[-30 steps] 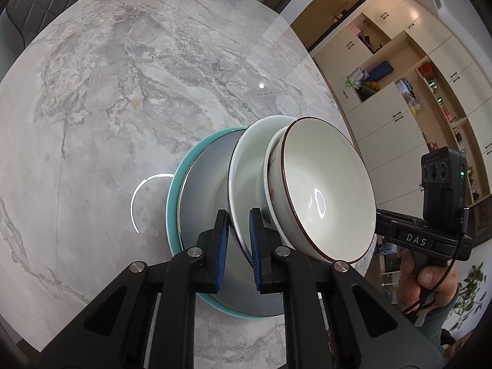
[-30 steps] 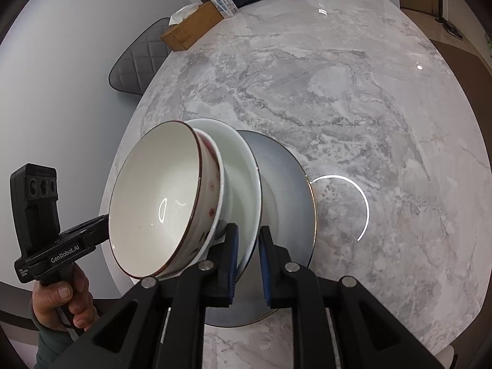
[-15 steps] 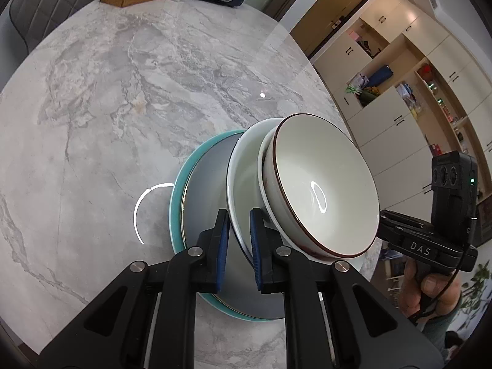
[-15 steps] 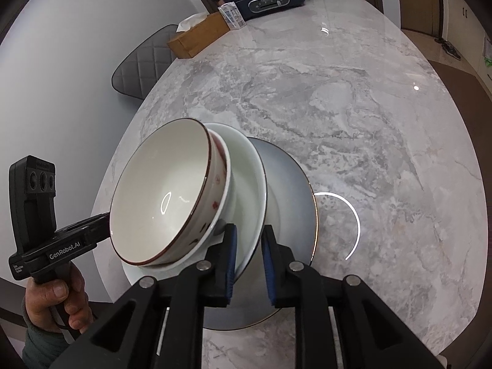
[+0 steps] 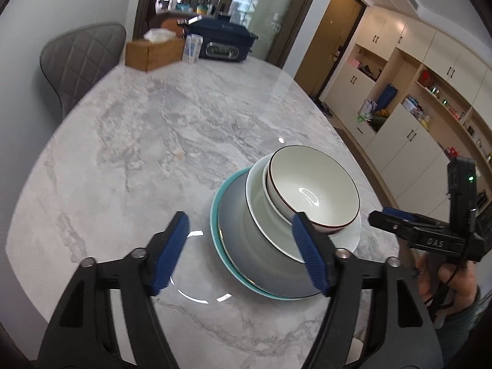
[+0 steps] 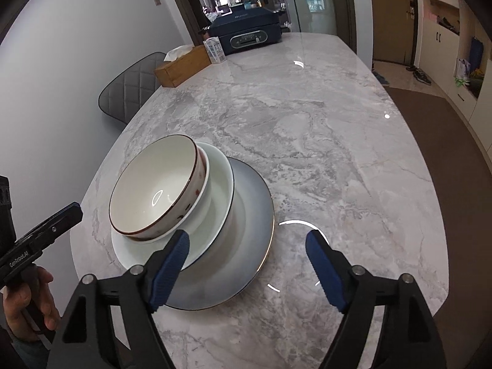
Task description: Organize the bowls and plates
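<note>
Stack: a bowl (image 5: 313, 190) with a dark brown rim sits in a white plate (image 5: 261, 206), which lies on a grey plate (image 5: 243, 240) with a gold rim; under that the left view shows a teal plate (image 5: 215, 215) edge.
Stack place: on the marble counter (image 5: 147, 141), near its near edge, towards the corner by the white wall in the right view.
Bowl: upright, empty, a red mark on its outer wall in the right view; whether a second bowl nests under it I cannot tell.
Left tool (image 5: 238, 252): jaws opening, released, blue pads wide apart; one pad shows in front of the bowl and white plate, the other over bare counter, neither pressing on the stack.
Right tool (image 6: 247, 264): jaws opening, released; one pad overlaps the white plate's rim in view, the other stands over bare counter, nothing gripped.
Hands: each tool's handle shows in the other's view, held by a hand (image 6: 27, 301), just beside the stack.
Far end of counter: a wooden tissue box (image 5: 152, 52), a small carton (image 5: 192, 49) and a dark blue cooker (image 5: 223, 46).
Chair (image 5: 81, 61): grey, quilted, at the counter's wall side.
Room: cream cupboards (image 5: 409, 92) with open shelves beyond the counter.
</note>
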Action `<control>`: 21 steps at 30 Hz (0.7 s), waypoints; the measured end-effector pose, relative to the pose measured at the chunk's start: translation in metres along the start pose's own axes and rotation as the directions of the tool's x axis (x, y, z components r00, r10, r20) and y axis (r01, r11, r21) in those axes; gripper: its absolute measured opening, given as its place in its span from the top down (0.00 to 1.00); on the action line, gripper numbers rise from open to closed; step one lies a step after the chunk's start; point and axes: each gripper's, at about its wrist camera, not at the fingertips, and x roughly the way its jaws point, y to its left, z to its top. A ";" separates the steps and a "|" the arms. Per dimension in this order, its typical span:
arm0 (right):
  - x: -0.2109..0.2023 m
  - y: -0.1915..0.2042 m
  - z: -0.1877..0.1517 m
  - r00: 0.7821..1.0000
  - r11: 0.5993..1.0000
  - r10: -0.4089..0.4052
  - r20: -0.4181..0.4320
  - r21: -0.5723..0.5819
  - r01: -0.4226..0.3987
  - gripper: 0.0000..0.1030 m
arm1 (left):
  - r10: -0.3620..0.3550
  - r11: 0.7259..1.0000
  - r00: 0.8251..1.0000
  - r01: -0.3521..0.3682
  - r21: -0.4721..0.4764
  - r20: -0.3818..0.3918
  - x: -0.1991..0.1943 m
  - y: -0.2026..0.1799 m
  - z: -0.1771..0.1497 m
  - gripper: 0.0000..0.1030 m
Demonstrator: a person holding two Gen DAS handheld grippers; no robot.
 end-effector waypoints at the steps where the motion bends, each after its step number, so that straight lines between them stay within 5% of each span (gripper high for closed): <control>1: -0.005 0.002 -0.003 1.000 1.000 -0.011 0.020 -0.006 0.011 0.17 | 0.032 0.999 0.999 -0.033 0.022 0.025 -0.006 -0.005 -0.003 0.23; 4: -0.022 0.012 -0.013 0.995 0.998 -0.056 0.087 -0.027 0.058 0.03 | 0.124 0.988 0.986 -0.134 0.080 0.113 -0.022 -0.019 -0.015 0.05; 16: -0.058 0.043 -0.050 0.948 0.978 -0.190 0.256 -0.033 0.205 0.00 | 0.323 0.933 0.922 -0.348 0.090 0.213 -0.033 -0.049 -0.045 0.03; 21: -0.063 0.045 -0.057 0.935 0.971 -0.219 0.280 -0.029 0.236 0.00 | 0.297 0.944 0.934 -0.319 0.086 0.196 -0.032 -0.050 -0.055 0.03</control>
